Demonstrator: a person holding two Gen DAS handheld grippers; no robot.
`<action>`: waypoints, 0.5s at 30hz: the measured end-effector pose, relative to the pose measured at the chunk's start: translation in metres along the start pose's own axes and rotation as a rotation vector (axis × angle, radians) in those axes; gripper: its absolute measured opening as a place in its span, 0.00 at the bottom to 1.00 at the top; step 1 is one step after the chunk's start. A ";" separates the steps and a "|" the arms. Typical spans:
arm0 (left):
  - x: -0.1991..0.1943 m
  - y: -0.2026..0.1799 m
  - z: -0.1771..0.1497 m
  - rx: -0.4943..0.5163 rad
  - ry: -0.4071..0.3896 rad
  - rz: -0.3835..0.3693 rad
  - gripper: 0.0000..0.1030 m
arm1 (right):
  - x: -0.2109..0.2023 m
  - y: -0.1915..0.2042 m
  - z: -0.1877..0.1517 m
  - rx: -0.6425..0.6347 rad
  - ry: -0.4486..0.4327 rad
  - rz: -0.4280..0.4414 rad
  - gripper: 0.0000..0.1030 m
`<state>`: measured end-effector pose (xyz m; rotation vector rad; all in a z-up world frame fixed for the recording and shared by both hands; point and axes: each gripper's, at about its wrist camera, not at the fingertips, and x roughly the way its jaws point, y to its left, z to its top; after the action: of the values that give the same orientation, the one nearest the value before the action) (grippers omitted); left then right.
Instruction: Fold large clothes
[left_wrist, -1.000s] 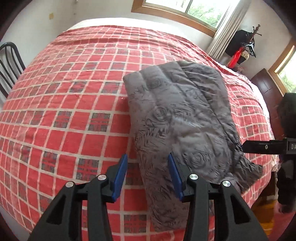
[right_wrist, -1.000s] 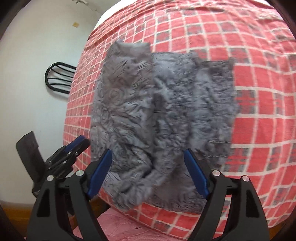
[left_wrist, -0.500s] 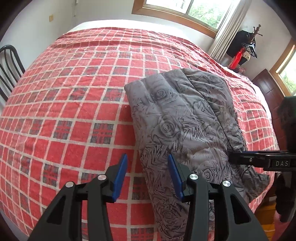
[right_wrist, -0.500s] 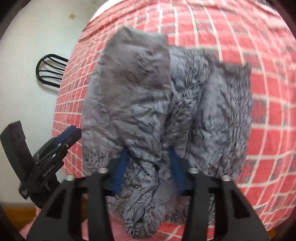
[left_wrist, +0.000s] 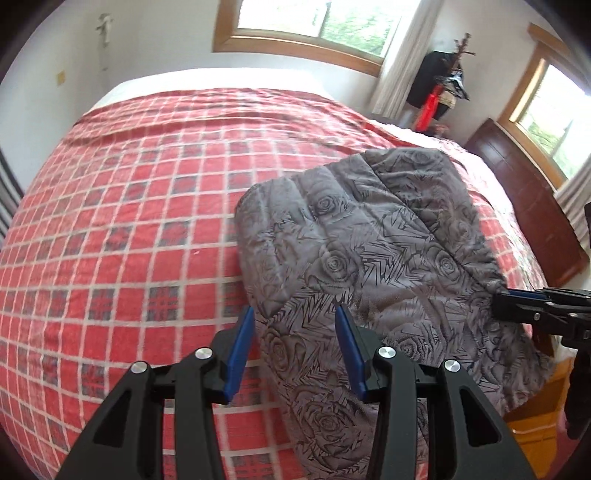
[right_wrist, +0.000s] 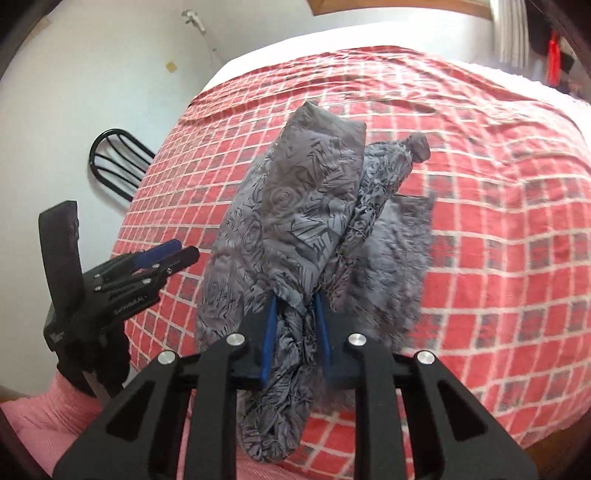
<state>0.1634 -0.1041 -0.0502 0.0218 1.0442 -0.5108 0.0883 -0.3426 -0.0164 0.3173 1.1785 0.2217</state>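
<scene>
Fabric of the grey garment (right_wrist: 295, 229) bunches between the right gripper (right_wrist: 295, 336), whose jaws have just closed on its near edge (long axis running ahead over the bed (left_wrist: 122, 229)), while the left gripper (left_wrist: 293, 350) hangs apart-jawed above the near left edge, gripping nothing.

Red plaid bedspread (left_wrist: 122, 229) with a white grid and darker squares, covering a bed whose white far end (left_wrist: 221, 79) shows beyond it. Behind — a wood-framed window (left_wrist: 314, 26) with a pale curtain (left_wrist: 397, 70) at its right. In the corner, a coat stand (left_wrist: 458, 55) carrying dark items and something red. Along the right wall, a dark wooden dresser (left_wrist: 524, 199) below a second window (left_wrist: 554, 110). Left of the bed — a black curved-back chair (right_wrist: 118, 162) against the white wall (right_wrist: 74, 74).
</scene>
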 end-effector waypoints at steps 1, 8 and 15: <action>0.001 -0.004 0.000 0.009 0.003 -0.005 0.43 | -0.001 -0.007 -0.004 0.018 0.002 -0.009 0.16; 0.037 -0.029 -0.009 0.062 0.094 -0.034 0.43 | 0.014 -0.060 -0.029 0.155 0.038 -0.033 0.00; 0.062 -0.031 -0.019 0.049 0.120 -0.039 0.44 | 0.031 -0.071 -0.029 0.187 0.063 0.016 0.31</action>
<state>0.1597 -0.1514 -0.1041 0.0765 1.1508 -0.5765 0.0729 -0.3949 -0.0790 0.4868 1.2626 0.1362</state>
